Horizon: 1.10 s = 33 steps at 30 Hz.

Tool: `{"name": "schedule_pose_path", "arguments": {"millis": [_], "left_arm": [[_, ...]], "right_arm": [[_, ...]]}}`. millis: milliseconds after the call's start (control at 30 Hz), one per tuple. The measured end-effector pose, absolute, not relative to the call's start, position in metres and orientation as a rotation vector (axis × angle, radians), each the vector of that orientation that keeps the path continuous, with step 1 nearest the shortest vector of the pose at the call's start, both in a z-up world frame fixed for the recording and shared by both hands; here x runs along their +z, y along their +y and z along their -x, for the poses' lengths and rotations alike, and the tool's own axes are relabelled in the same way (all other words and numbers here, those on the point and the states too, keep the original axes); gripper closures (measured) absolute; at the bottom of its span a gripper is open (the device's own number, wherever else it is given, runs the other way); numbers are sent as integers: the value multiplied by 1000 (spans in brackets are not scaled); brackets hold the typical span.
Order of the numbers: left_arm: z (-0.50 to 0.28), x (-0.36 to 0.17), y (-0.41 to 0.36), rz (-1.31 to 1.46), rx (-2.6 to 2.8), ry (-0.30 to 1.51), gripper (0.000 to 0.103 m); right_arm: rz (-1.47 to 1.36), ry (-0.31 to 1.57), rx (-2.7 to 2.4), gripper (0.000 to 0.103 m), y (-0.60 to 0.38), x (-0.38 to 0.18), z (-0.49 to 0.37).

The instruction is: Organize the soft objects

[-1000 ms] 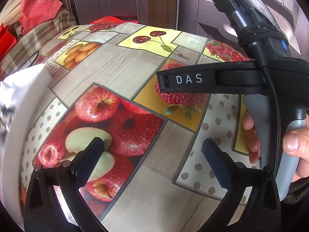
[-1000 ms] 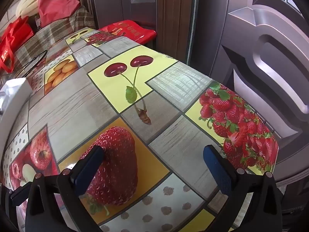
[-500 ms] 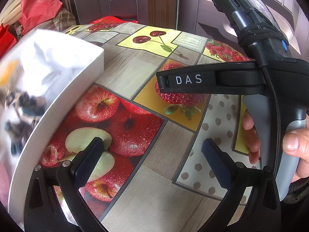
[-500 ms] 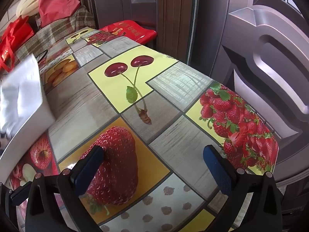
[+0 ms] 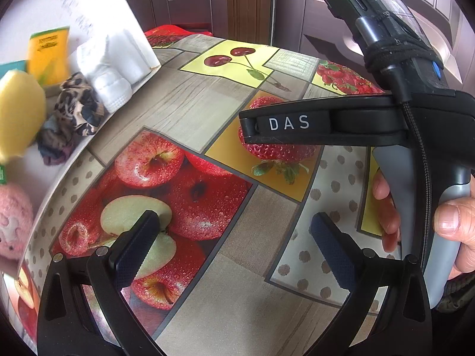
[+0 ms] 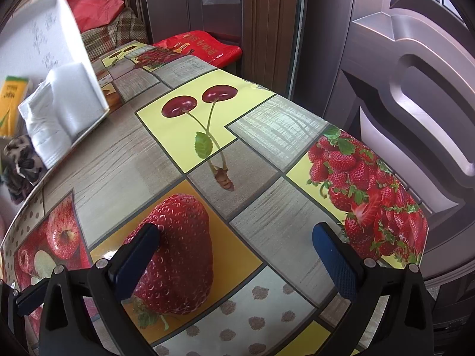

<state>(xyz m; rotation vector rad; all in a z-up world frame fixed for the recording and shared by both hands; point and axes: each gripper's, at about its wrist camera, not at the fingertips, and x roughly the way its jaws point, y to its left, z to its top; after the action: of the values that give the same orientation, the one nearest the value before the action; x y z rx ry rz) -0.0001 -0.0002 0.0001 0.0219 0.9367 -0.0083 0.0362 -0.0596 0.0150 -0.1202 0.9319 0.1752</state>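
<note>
A white box [image 5: 98, 6] is tipped over the left of the table, with soft things spilling out: a yellow sponge [image 5: 17, 112], a leopard-print cloth [image 5: 78, 108], a white padded cloth [image 5: 114, 84], a pink plush [image 5: 13, 222] and a yellow-green packet [image 5: 49, 53]. My left gripper [image 5: 234, 246] is open and empty, low over the fruit-print tablecloth. My right gripper [image 6: 237, 256] is open and empty to its right; its body shows in the left wrist view [image 5: 326, 123]. The right wrist view shows the box [image 6: 44, 38], the white cloth [image 6: 50, 118] and the leopard cloth [image 6: 20, 154] at far left.
The table [image 6: 267, 207] has a fruit-print cover and its right edge drops off near a dark panelled door [image 6: 415, 89]. A red bag [image 6: 202, 46] lies beyond the far edge, and a red sack [image 6: 89, 0] sits on a checked seat at the back.
The white box came in from the left and tipped up, so its soft contents now show and spill at the table's left. Neither gripper has moved.
</note>
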Motion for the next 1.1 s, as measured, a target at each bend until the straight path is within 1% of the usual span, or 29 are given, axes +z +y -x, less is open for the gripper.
{"name": "schedule_pose_path", "arguments": {"millis": [1100], "left_arm": [[1, -1, 2, -20, -9, 937, 1]], "right_arm": [[122, 932, 180, 0, -53, 14, -40]]}}
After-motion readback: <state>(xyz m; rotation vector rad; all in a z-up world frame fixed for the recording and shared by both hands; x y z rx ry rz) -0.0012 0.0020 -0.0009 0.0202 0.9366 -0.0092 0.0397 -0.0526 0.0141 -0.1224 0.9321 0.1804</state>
